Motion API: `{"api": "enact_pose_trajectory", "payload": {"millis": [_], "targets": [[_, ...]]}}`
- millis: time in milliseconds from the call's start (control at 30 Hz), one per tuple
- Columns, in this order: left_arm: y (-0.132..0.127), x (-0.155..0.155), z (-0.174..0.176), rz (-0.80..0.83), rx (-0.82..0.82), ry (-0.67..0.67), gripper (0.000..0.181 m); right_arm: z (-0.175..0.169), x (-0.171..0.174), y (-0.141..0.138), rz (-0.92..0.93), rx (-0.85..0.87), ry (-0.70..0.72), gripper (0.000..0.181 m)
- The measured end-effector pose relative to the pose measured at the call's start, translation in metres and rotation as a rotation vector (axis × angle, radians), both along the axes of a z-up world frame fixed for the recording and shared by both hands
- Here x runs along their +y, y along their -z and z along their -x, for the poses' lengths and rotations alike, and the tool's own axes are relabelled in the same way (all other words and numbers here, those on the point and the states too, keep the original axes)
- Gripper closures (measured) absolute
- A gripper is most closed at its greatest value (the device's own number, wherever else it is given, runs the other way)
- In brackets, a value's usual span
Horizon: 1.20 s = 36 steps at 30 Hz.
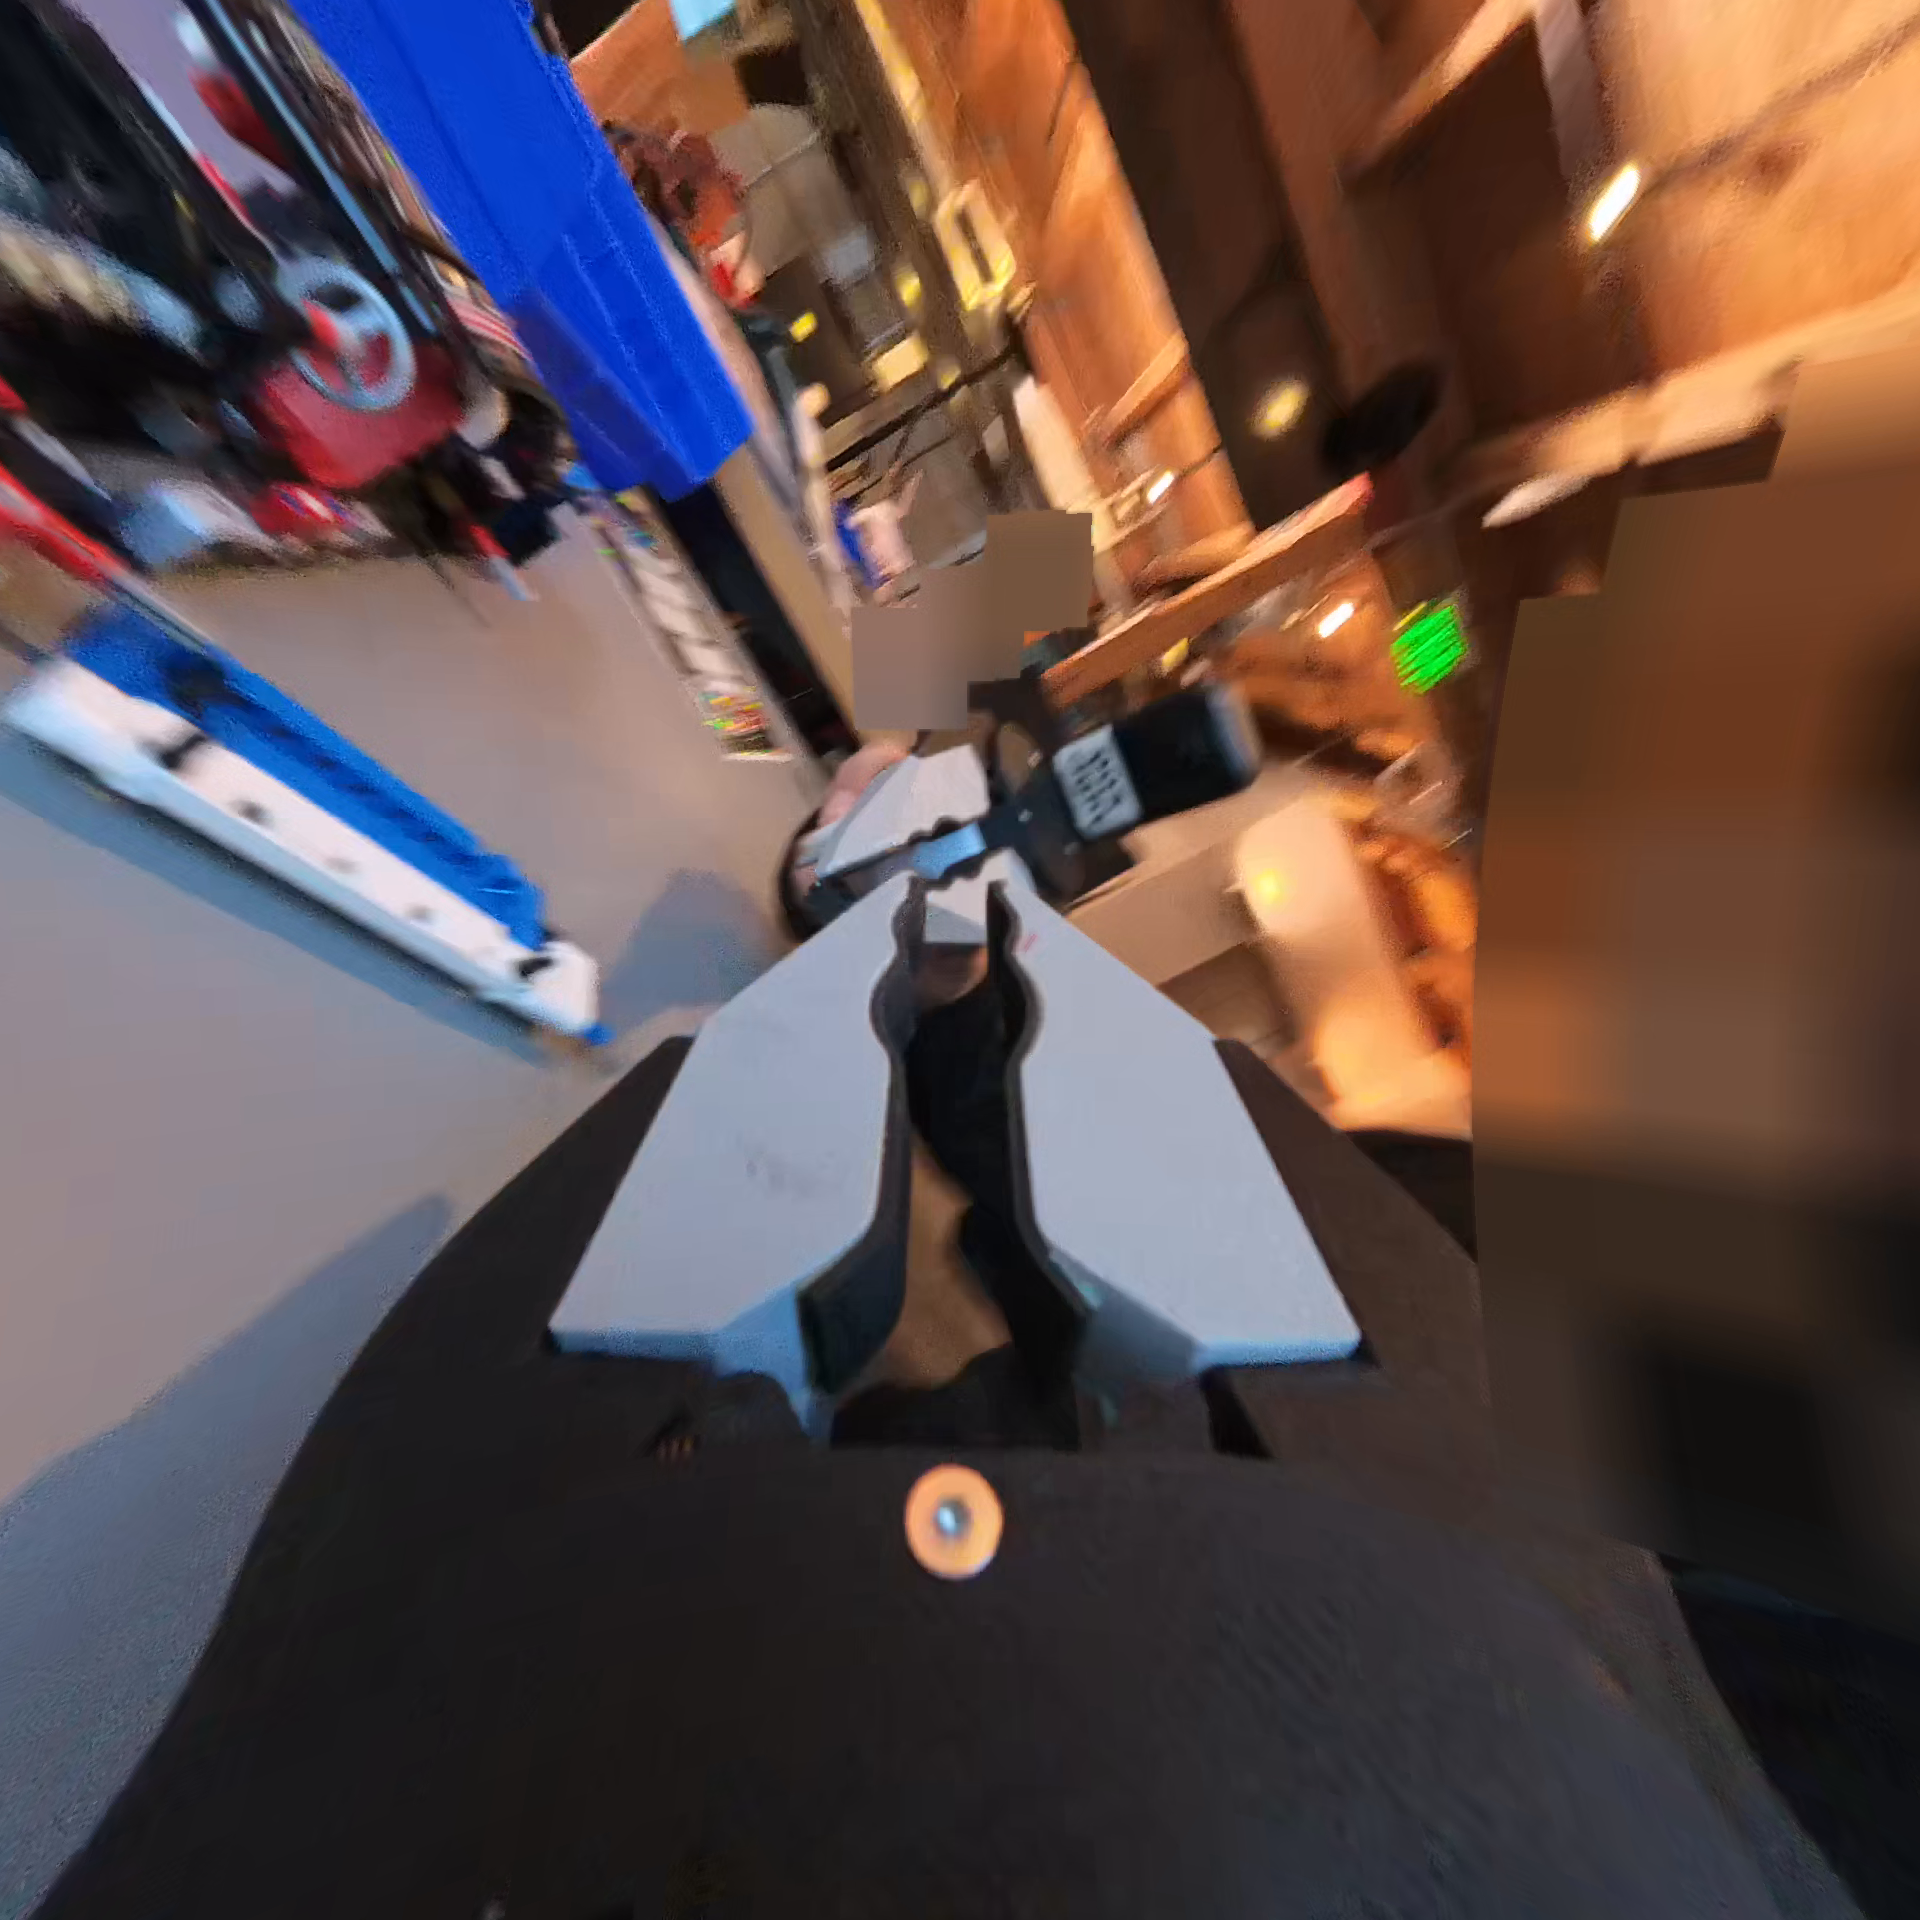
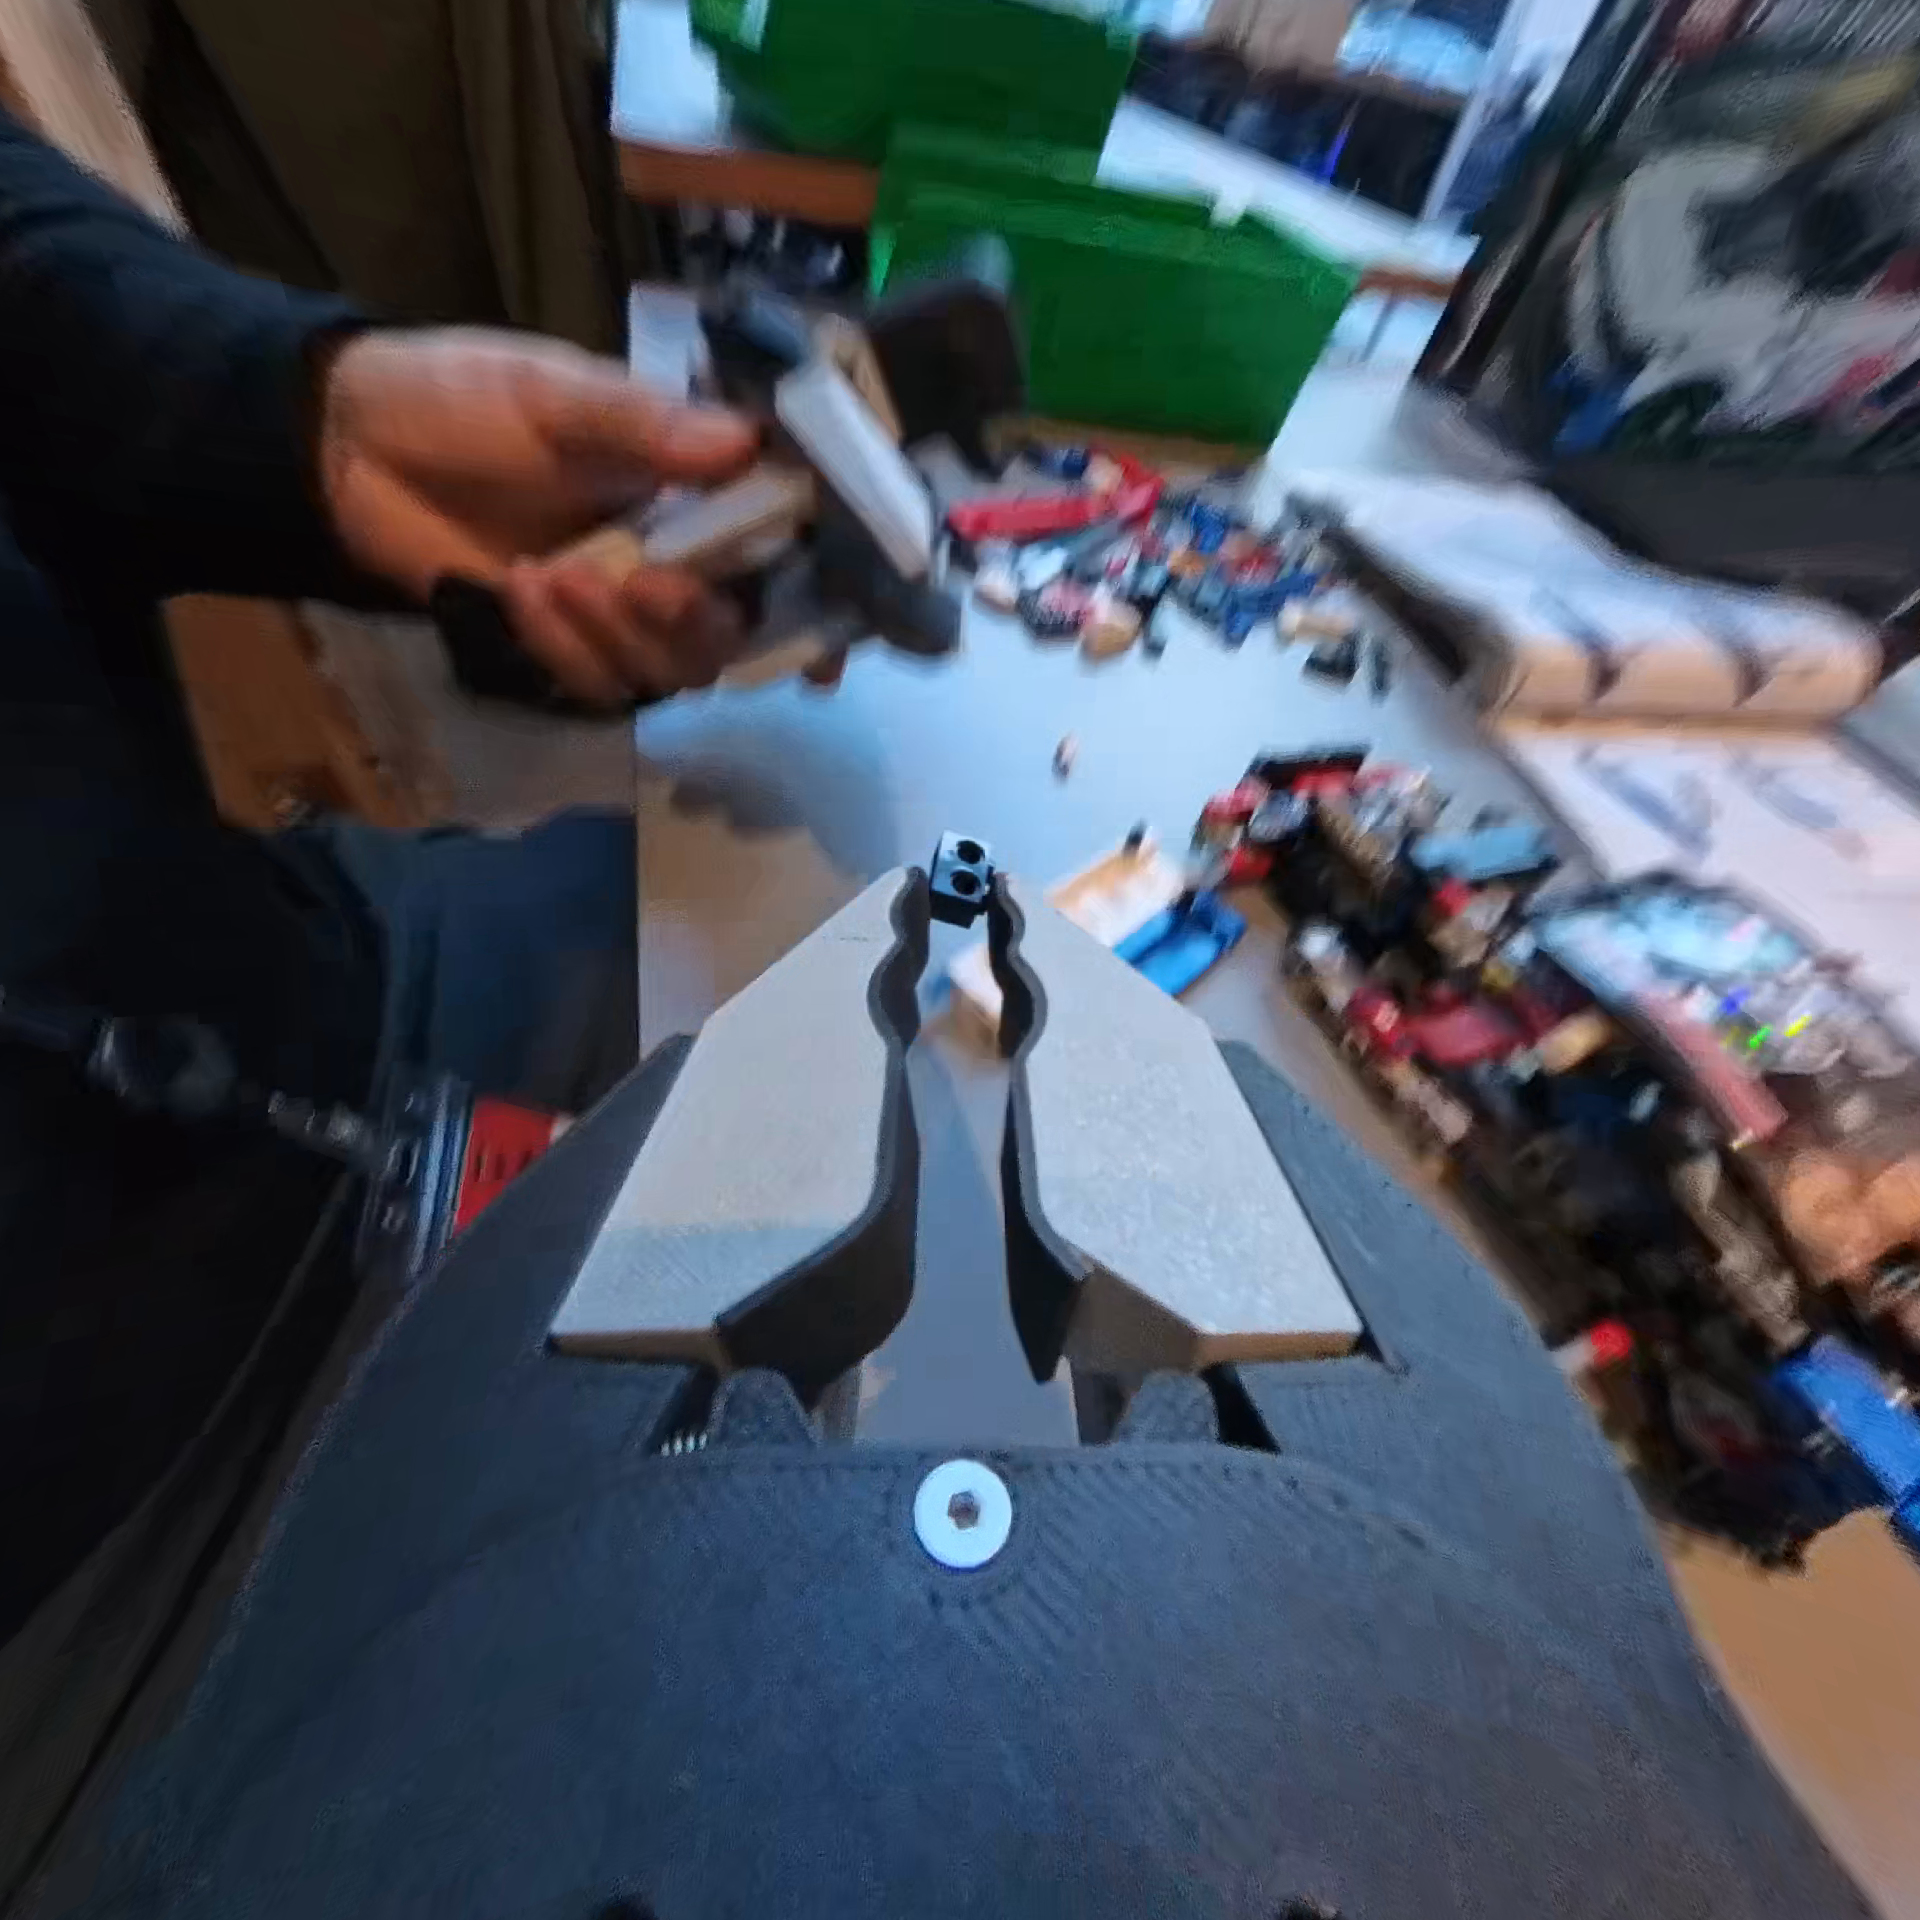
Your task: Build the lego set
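A: Now, item one: your right tool (image 2: 958, 891)?

B: Clamped on a small black brick (image 2: 961, 880) at your fingertips, held above the worktop (image 2: 914, 727). Its two round holes face back toward you, stacked one over the other, long axis roughly upright.

A: Item two: your left tool (image 1: 951, 906)?

B: Fingers nearly together; grip contents too blurred, cannot tell. Loose bricks (image 2: 1153, 561) lie piled far across the worktop.
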<state>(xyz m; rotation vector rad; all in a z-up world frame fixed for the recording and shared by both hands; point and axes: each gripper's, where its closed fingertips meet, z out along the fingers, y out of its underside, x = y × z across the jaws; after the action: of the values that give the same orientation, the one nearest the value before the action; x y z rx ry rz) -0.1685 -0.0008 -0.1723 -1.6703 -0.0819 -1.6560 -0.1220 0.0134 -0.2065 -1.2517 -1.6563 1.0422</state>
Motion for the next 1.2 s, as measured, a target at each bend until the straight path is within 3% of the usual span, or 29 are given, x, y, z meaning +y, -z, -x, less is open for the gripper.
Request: {"api": "enact_pose_trajectory", "payload": {"millis": [33,100,233,300,433,500,700,1000,1200], "targets": [[0.006,0.001,0.004,-0.042,0.127,0.011,0.172,-0.008,0.005,0.015,0.005,-0.065,0.000,0.172],[0.022,0.004,0.006,-0.109,0.395,0.089,0.150,-0.022,0.009,0.037,0.016,-0.153,-0.030,0.172],[0.054,0.013,0.000,-0.187,0.821,0.313,0.127,-0.033,0.015,0.044,0.024,-0.225,-0.073,0.172],[0.058,0.013,-0.012,-0.250,0.914,0.431,0.129,-0.037,0.015,0.051,0.041,-0.287,-0.094,0.172],[0.083,0.025,-0.016,-0.323,1.151,0.521,0.133,-0.043,0.010,0.065,0.036,-0.355,-0.144,0.172],[0.091,0.021,-0.020,-0.308,1.173,0.579,0.137,-0.046,0.011,0.071,0.007,-0.388,-0.152,0.172],[0.098,0.016,-0.031,-0.279,1.159,0.590,0.153,-0.052,0.024,0.075,-0.080,-0.413,-0.137,0.168],[0.096,0.009,-0.038,-0.271,1.081,0.587,0.153,-0.056,0.015,0.070,-0.053,-0.359,-0.107,0.166],[0.095,0.007,-0.042,-0.269,1.039,0.576,0.153,-0.050,0.014,0.069,-0.053,-0.355,-0.104,0.153]]}}
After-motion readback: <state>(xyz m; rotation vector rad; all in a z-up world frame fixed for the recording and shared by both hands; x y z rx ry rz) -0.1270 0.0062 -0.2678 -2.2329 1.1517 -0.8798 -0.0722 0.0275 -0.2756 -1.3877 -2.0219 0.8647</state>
